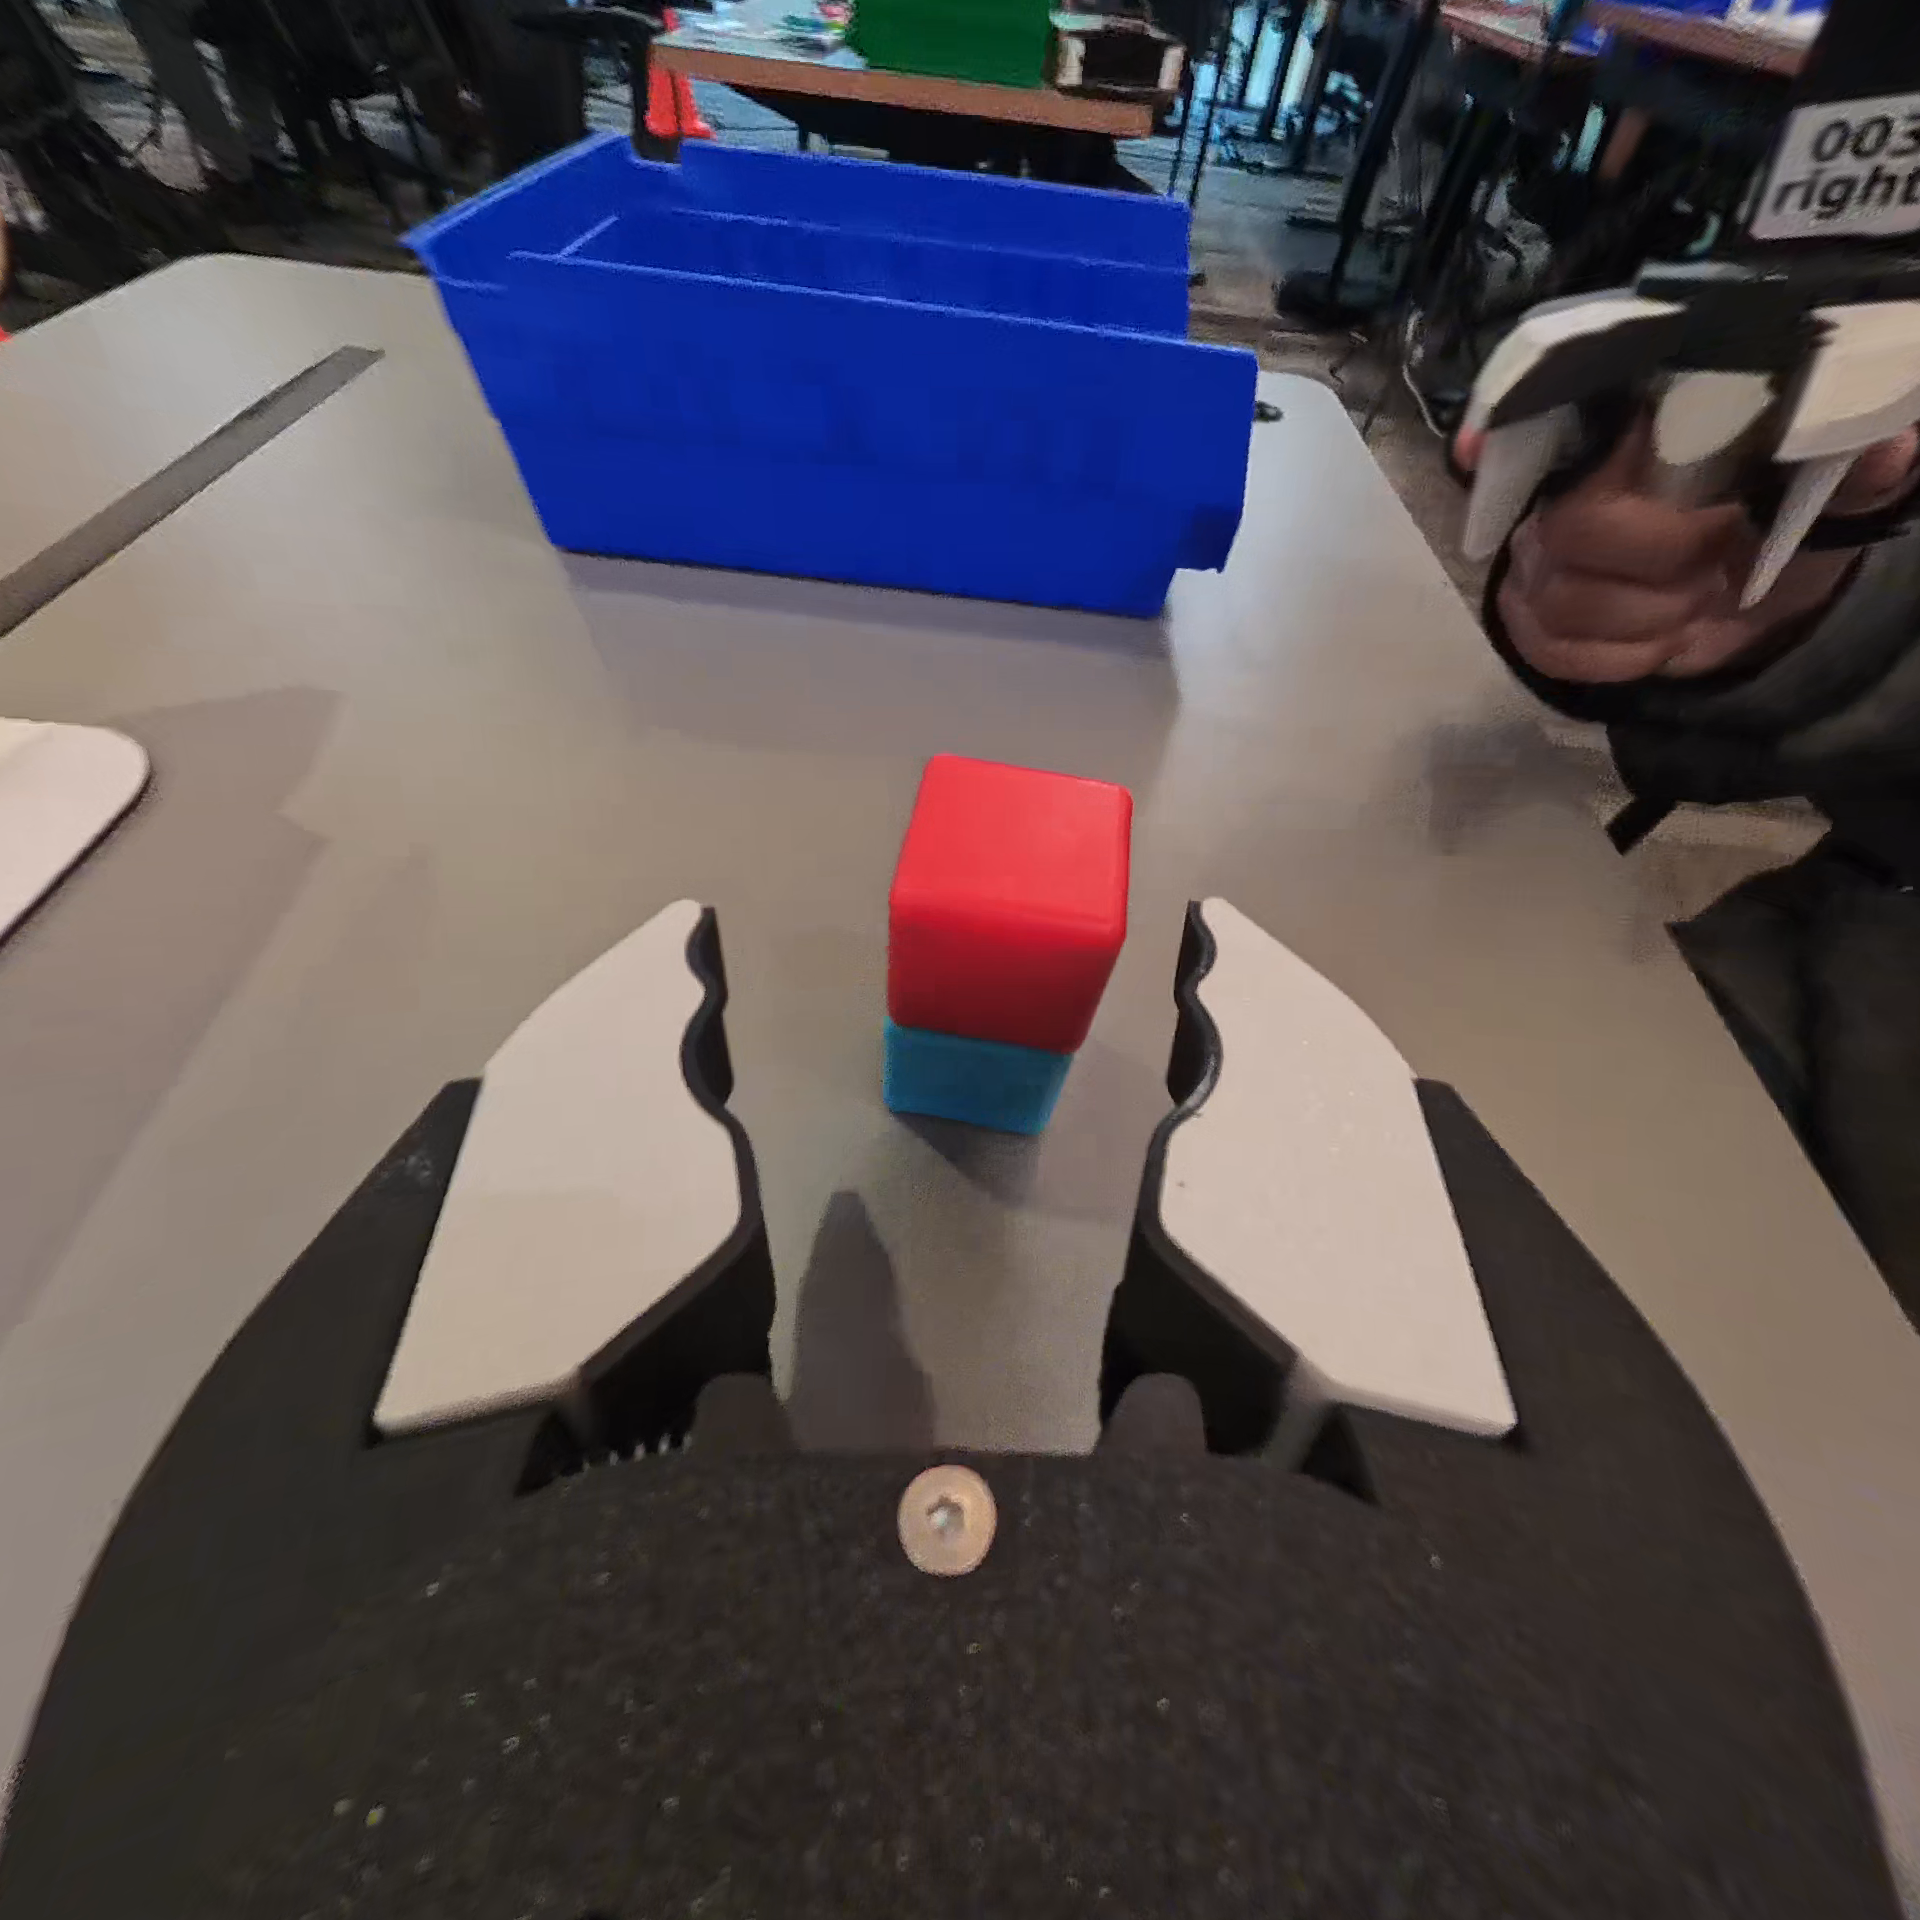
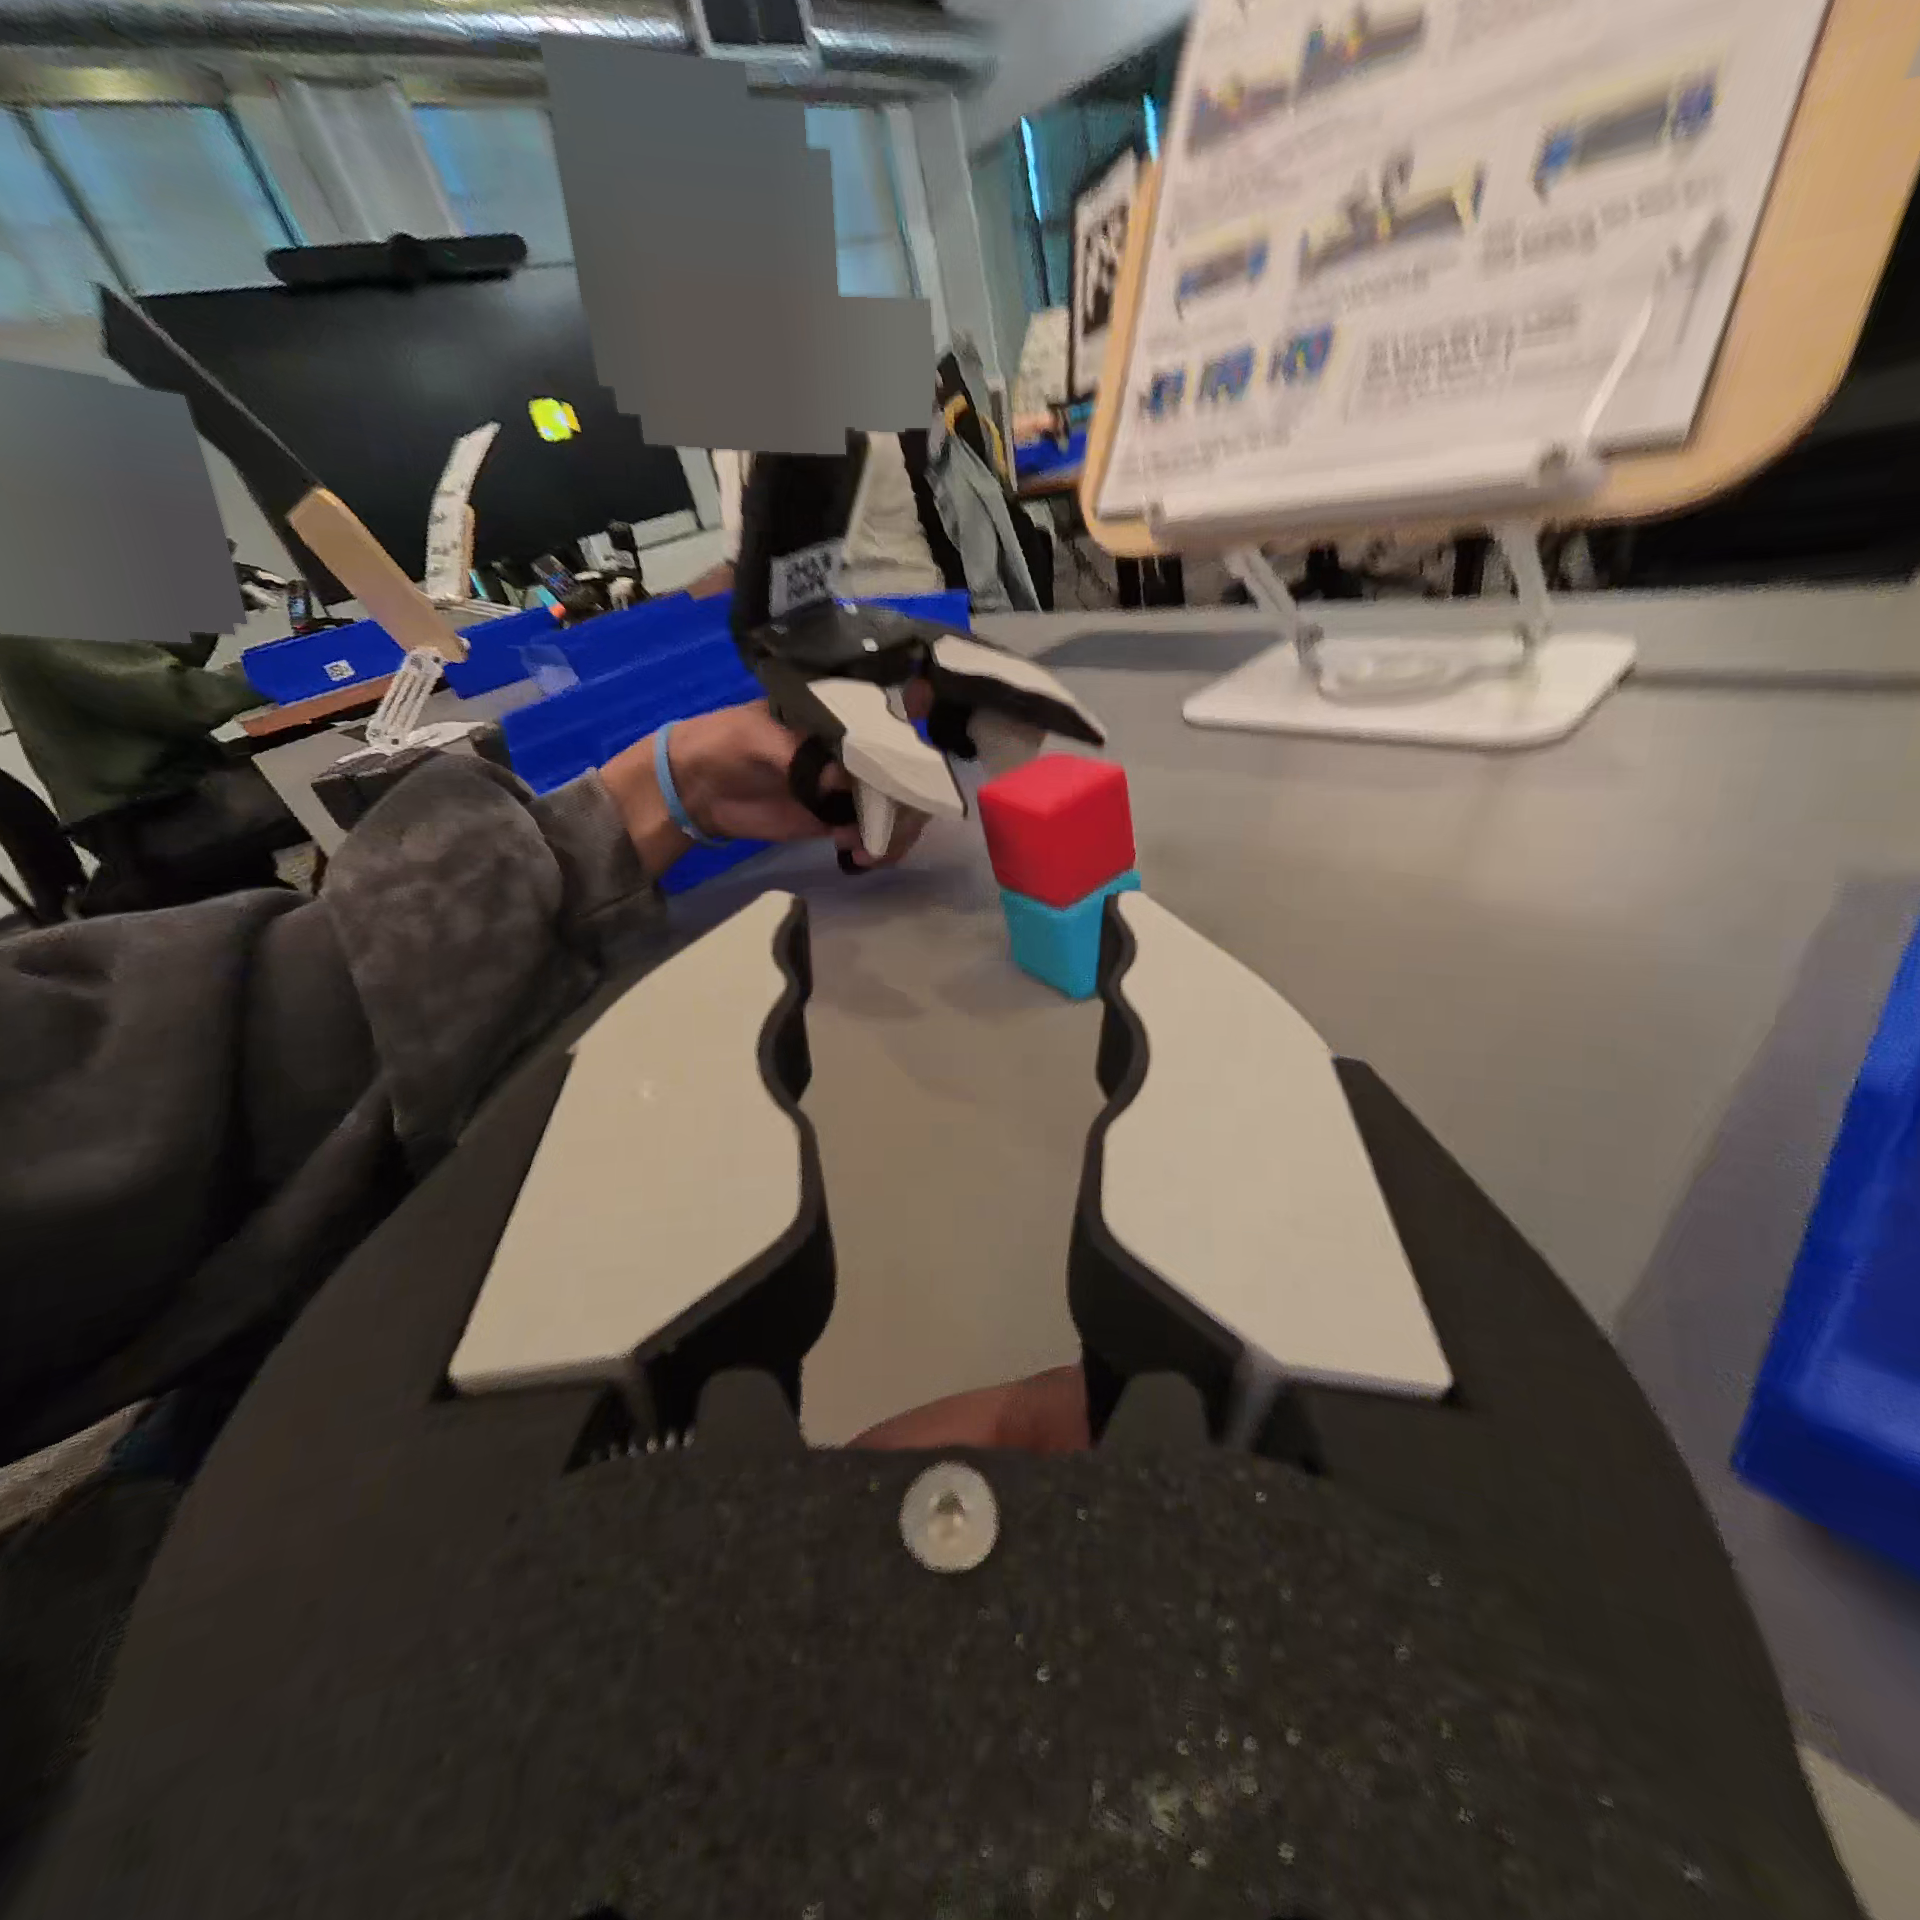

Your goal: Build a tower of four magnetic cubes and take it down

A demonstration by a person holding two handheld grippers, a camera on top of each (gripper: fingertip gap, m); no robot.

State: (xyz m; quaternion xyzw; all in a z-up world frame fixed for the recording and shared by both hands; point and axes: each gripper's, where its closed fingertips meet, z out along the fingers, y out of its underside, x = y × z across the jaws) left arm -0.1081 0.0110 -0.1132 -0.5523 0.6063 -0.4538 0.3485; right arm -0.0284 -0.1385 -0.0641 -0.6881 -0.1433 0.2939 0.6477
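A red cube (image 1: 1008, 894) stands on a light blue cube (image 1: 975, 1086) on the grey table (image 1: 416, 727), a stack of two. My left gripper (image 1: 948, 925) is open and empty, just short of the stack, which sits slightly right of centre between its fingers. My right gripper (image 2: 954, 914) is open and empty, low above the table, with the stack, red cube (image 2: 1055, 826) on light blue cube (image 2: 1060, 940), beyond its right fingertip. In the left wrist view the right gripper (image 1: 1631, 530) is held up at the far right. In the right wrist view the left gripper (image 2: 920, 800) is beside the red cube.
A blue plastic bin (image 1: 852, 416) stands behind the stack; its corner shows in the right wrist view (image 2: 1849, 1299). A white stand (image 2: 1403, 686) holding a printed board (image 2: 1434, 239) stands on the table's far side. The person's sleeve (image 2: 260, 1039) lies at the left.
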